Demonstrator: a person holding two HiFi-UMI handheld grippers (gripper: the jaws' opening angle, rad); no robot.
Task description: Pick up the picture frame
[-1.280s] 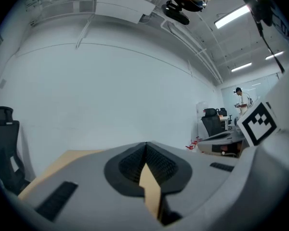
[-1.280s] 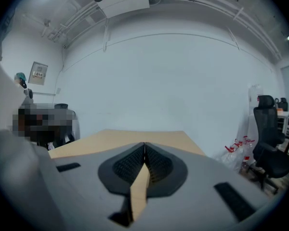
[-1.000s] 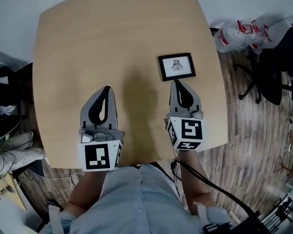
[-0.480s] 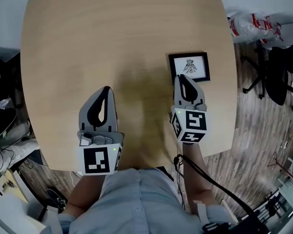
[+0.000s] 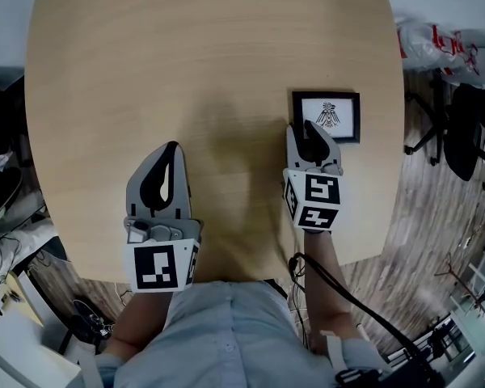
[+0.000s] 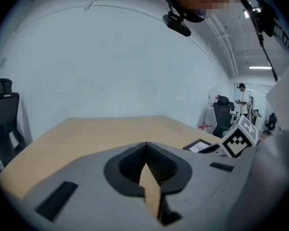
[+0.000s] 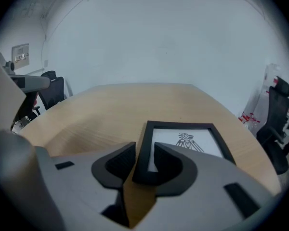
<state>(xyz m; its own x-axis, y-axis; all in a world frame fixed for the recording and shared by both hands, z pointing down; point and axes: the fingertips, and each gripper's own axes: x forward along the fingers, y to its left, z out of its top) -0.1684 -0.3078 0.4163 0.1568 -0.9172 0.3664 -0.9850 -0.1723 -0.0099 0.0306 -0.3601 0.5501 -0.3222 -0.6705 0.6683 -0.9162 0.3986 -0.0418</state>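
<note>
**Head view.** The left gripper (image 5: 171, 145) and the right gripper (image 5: 307, 128) both lie over the near part of a pale wooden table (image 5: 186, 55), each pointing away from the person's shirt (image 5: 226, 330). The picture frame (image 5: 327, 115), black with a white print, lies flat on the table directly ahead of the right gripper's tips and slightly to their right. Its near left corner meets those tips. The frame is well apart from the left gripper, off to that gripper's right. A dark office chair (image 5: 469, 128) and a plastic bag (image 5: 440, 43) stand on the floor beyond the table's right edge.

**Left gripper view.** The left gripper (image 6: 145, 146) has its jaws closed tip to tip, with nothing held; only bare table (image 6: 86, 134) shows ahead of it. The picture frame (image 6: 198, 145) appears low to its right, partly hidden behind the right gripper's marker cube (image 6: 238, 141). A standing person (image 6: 242, 100) is visible far off at the right.

**Right gripper view.** The right gripper (image 7: 144, 150) has just been opening its jaws, and they now stand apart. The left rail of the picture frame (image 7: 183, 141), near its closest corner, lies between them. The left pad stands a narrow gap clear of the rail, and the right jaw reaches over the print. The frame rests flat on the table (image 7: 111, 105), and the rest of it extends ahead and to the right of the jaws.
</note>
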